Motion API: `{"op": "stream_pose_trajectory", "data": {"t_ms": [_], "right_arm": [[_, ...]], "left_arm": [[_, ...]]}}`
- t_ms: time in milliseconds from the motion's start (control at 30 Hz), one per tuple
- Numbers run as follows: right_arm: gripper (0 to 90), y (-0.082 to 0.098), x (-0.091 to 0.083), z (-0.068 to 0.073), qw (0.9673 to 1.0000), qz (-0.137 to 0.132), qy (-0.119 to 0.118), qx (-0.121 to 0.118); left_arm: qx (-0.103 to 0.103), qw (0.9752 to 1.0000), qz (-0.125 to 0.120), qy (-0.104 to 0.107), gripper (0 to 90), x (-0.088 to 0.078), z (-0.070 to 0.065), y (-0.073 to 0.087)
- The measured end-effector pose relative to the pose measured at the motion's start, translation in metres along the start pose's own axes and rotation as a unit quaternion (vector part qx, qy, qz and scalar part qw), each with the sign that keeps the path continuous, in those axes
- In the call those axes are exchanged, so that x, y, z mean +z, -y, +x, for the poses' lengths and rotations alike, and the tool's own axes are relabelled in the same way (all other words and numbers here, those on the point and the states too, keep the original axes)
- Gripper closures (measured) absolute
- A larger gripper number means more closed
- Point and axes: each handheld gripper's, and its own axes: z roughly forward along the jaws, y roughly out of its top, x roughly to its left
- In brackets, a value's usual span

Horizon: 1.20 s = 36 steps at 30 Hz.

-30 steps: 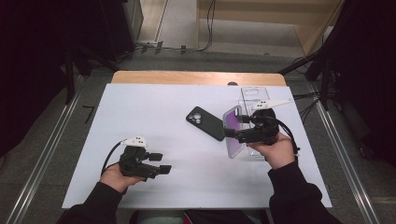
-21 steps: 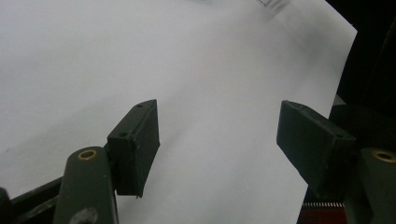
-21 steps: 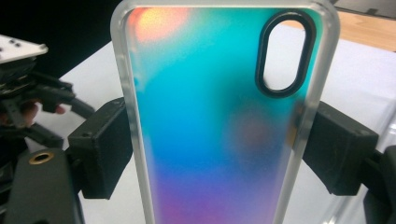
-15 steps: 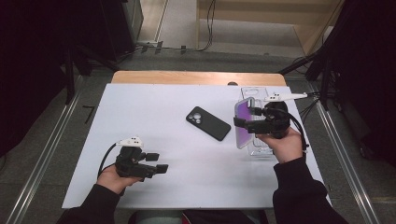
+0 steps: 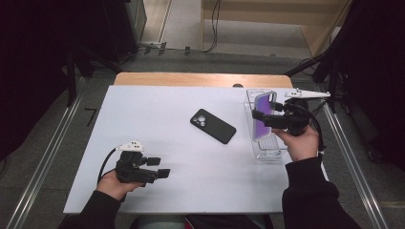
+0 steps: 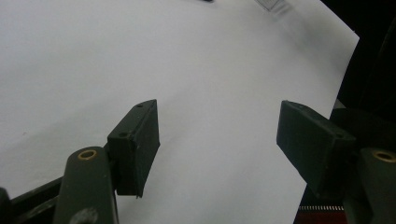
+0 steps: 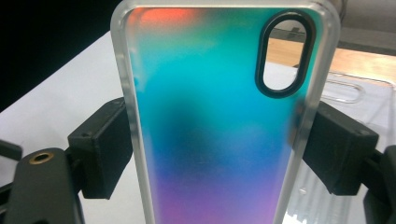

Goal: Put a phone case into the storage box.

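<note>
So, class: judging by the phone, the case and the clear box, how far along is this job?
Done: the right gripper has clamped the phone case by its edges. In hand: it holds the case upright over the clear box. Probably left: bringing the case to the black phone, which lies bare on the table; the left gripper is open.

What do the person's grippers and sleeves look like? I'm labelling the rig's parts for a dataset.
Both are black handheld tools. The left gripper and right gripper each carry a pale grey three-cornered plate on top and trail a black cable. Their jaws end in blocky matt black pads on arms with small brass-coloured rivets. The person wears dark long sleeves.
</note>
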Motion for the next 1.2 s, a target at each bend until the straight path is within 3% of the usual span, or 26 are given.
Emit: {"op": "stream_pose_trajectory", "data": {"t_ms": [100, 433, 600, 667, 1200], "right_arm": [[15.2, 0.0, -0.001, -0.004, 0.9998, -0.004, 0.02, -0.004], [15.1, 0.004, 0.001, -0.02, 0.9978, -0.024, 0.058, 0.02], [15.1, 0.005, 0.01, -0.03, 0.9954, -0.047, 0.077, 0.031], [15.1, 0.003, 0.017, -0.032, 0.9945, -0.042, 0.091, 0.029], [15.1, -0.022, 0.056, -0.056, 0.9924, -0.033, 0.107, 0.05]], "left_arm": [[-0.002, 1.0, -0.002, 0.0, 30.8, 0.0, 0.0, 0.0], [-0.003, 1.0, -0.007, -0.003, 30.8, -0.002, -0.001, 0.001], [-0.003, 1.0, -0.006, -0.004, 30.9, -0.002, 0.0, 0.001], [-0.002, 1.0, -0.008, -0.004, 30.9, -0.002, 0.0, 0.0], [0.0, 1.0, -0.005, -0.001, 30.9, 0.002, 0.0, 0.0]]}}
